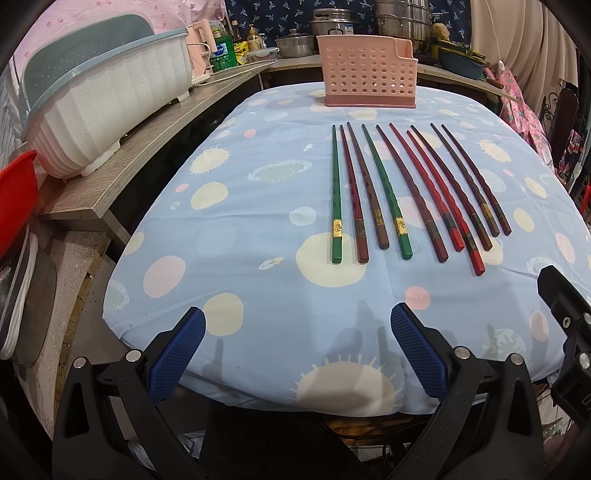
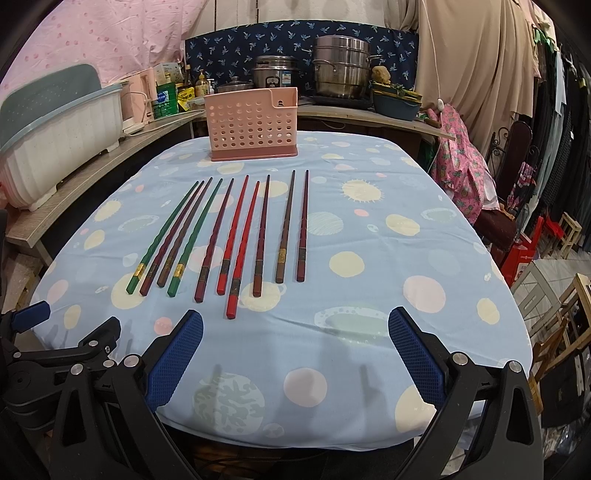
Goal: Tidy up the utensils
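Several chopsticks (image 1: 406, 192) (image 2: 236, 236), green, dark red, bright red and brown, lie side by side on the blue patterned tablecloth (image 1: 240, 229) (image 2: 369, 295), tips pointing away. A pink perforated utensil holder (image 1: 369, 72) (image 2: 253, 123) stands upright behind them at the far edge. My left gripper (image 1: 297, 321) hovers open over the near edge, short of the green chopsticks. My right gripper (image 2: 295, 325) is open too, just right of the longest bright red chopstick (image 2: 243, 251). Nothing sits between either pair of blue pads.
A white and teal dish rack (image 1: 103, 99) (image 2: 55, 136) sits on the wooden counter (image 1: 147, 147) at left. Pots (image 1: 402, 18) (image 2: 341, 70) and bottles (image 1: 225, 50) line the back counter. A red bowl (image 1: 16, 199) is at far left. Chairs and clutter (image 2: 546, 240) stand at right.
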{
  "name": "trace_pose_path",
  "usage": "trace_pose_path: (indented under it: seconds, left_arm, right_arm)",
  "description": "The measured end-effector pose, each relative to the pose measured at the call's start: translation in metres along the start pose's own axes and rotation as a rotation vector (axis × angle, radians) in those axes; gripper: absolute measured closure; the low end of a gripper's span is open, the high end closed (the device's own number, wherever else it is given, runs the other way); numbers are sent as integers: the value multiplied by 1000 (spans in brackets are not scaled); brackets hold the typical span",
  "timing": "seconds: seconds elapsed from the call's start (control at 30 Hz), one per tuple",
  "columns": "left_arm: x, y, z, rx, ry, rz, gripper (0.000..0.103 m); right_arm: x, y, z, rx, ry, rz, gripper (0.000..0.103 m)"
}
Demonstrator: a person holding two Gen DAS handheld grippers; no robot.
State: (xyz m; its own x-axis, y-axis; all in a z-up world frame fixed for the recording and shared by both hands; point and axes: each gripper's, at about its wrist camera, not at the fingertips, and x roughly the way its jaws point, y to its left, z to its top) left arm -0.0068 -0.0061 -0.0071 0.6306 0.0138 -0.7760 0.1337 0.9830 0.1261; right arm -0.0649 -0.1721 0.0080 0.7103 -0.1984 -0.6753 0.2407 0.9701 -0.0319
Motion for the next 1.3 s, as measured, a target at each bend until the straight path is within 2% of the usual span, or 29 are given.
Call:
trace_pose_path:
  seconds: [0.3, 0.43, 0.53, 0.77, 0.9, 1.13, 1.2, 1.3]
  left_arm:
    - [1, -1, -2, -6, -3, -8, 7]
    - [3, 7, 1, -51, -12, -47, 7]
    - [3, 11, 5, -73, -33, -35, 7]
    - [29, 25, 23, -106, 19, -34, 7]
    - [41, 27, 34, -110, 12, -13, 7]
    - [63, 23, 48, -97, 24, -45, 7]
    - [67, 22, 49, -97, 30, -53, 8]
    - [71, 21, 50, -89, 35, -59, 13]
  right_arm:
    - [0, 0, 0, 2, 1, 0, 7]
    - [3, -6, -1, 20, 9, -2, 7]
    - [11, -15, 0, 40, 22, -1, 7]
    - [28, -27, 14, 73, 22, -7, 7]
    - [43, -33, 25, 88, 27, -10, 7]
    - [71, -37, 40, 100, 48, -19, 7]
    - [77, -37, 43, 94, 50, -22, 9]
    - [87, -36, 47, 99, 64, -15, 19]
